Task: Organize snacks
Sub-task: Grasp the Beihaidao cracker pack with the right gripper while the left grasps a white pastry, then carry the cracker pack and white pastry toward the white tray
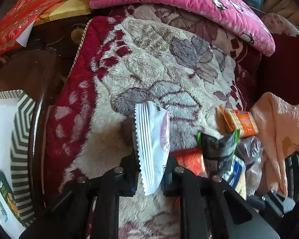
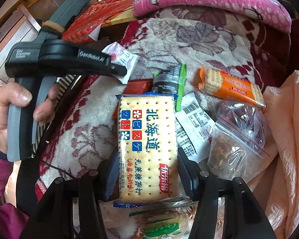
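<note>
My left gripper (image 1: 150, 155) is clamped on a small white snack packet (image 1: 151, 149) with a serrated edge – the packet stands upright between the two black fingers, its pinkish face turned to the right, lifted clear of the plush floral blanket (image 1: 159, 63). From my right-hand camera the same left gripper (image 2: 121, 71) shows at the far left, my left hand (image 2: 16, 109) wrapped round its grey handle, the packet (image 2: 122, 59) sticking out past the fingertips

My right gripper (image 2: 147, 171) is closed on a long cracker pack (image 2: 148, 149) with blue ends and Chinese lettering – the pack runs lengthwise between the fingers, which press on both its long sides

The rest of the snacks lie in a heap on the blanket, to the right of the left gripper and beyond the cracker pack. There is an orange biscuit pack (image 2: 229, 85) at the far right, a dark packet with green edges (image 2: 169, 79) next to it, a red-brown wrapper (image 2: 139, 85) partly under the dark one, a white packet with a barcode (image 2: 195, 127) and a clear zip bag of dark and brown bits (image 2: 237, 131) at the near right. Under the near end of the cracker pack lies a clear packet with a green label (image 2: 161, 229)

On the left, beside the blanket, stands a striped box (image 1: 20, 139) with a green packet (image 1: 8, 195) inside it. A pink pillow with penguins (image 1: 189, 2) lies across the far side, and a peach cloth (image 1: 279, 131) on the right
</note>
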